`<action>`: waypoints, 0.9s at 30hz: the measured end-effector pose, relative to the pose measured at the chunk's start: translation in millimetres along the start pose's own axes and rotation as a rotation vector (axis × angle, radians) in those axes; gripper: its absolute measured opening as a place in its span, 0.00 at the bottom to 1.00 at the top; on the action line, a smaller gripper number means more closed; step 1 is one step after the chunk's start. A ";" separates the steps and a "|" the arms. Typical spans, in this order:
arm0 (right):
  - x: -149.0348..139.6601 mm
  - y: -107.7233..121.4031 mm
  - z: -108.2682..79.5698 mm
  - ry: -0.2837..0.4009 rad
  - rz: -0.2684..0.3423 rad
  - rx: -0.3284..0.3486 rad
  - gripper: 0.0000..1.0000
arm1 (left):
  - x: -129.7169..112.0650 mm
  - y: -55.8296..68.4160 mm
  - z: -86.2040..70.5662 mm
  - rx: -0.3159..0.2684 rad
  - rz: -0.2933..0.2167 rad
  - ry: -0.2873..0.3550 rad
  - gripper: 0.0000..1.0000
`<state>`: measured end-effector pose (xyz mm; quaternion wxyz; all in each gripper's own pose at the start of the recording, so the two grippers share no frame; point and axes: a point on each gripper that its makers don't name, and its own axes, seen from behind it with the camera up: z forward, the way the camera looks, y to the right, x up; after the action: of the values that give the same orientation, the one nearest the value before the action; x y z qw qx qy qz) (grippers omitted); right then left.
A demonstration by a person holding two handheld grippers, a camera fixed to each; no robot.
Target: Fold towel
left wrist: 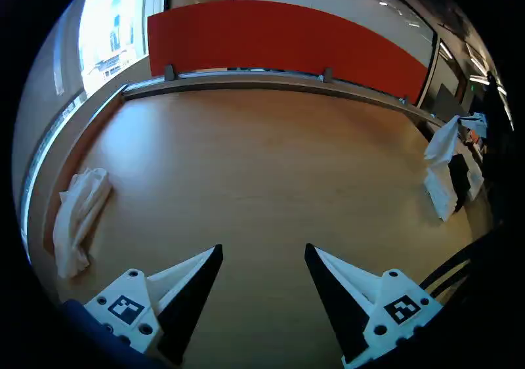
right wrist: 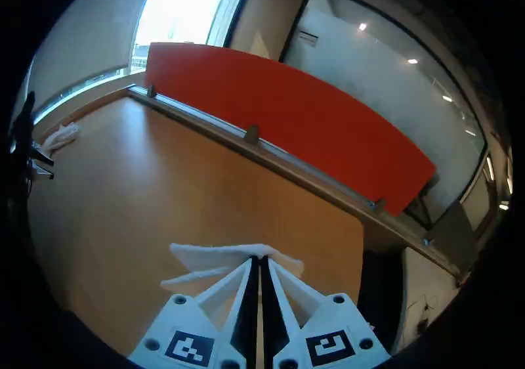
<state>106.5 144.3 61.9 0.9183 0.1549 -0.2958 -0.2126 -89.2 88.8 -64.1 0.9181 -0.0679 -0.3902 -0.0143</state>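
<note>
In the right gripper view a white towel (right wrist: pixel 223 256) fans out to both sides of my right gripper (right wrist: pixel 259 260), whose fingers are shut on its edge. From the left gripper view that same towel (left wrist: pixel 441 172) hangs in folds at the table's right side, held up off the wood by the dark right gripper (left wrist: pixel 462 172). My left gripper (left wrist: pixel 263 247) hovers open low over bare wood, with nothing between its fingers. A second white towel (left wrist: pixel 79 215) lies crumpled at the table's left edge, and it appears small and far off as the second towel (right wrist: pixel 62 135) in the right gripper view.
The wooden table (left wrist: pixel 262 159) is bounded at the back by a metal rail and a red divider panel (left wrist: pixel 282 41). Bright windows run along the left. The table's right edge (right wrist: pixel 361 251) drops to dark floor beside a white cabinet (right wrist: pixel 426 290).
</note>
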 end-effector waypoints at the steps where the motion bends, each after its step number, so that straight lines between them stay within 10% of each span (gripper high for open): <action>1: -0.8 0.2 -0.6 -0.001 -0.001 -0.001 0.02 | 0.0 0.4 0.0 0.000 0.001 0.000 0.93; 27: -128.6 10.5 -51.0 -0.180 0.092 -0.087 0.02 | -7.9 9.4 -1.8 -0.021 0.028 -0.005 0.92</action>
<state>46.2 223.5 -34.8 0.9027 0.0816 -0.3743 -0.1959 -92.7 97.6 -72.1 0.9165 -0.0829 -0.3913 -0.0054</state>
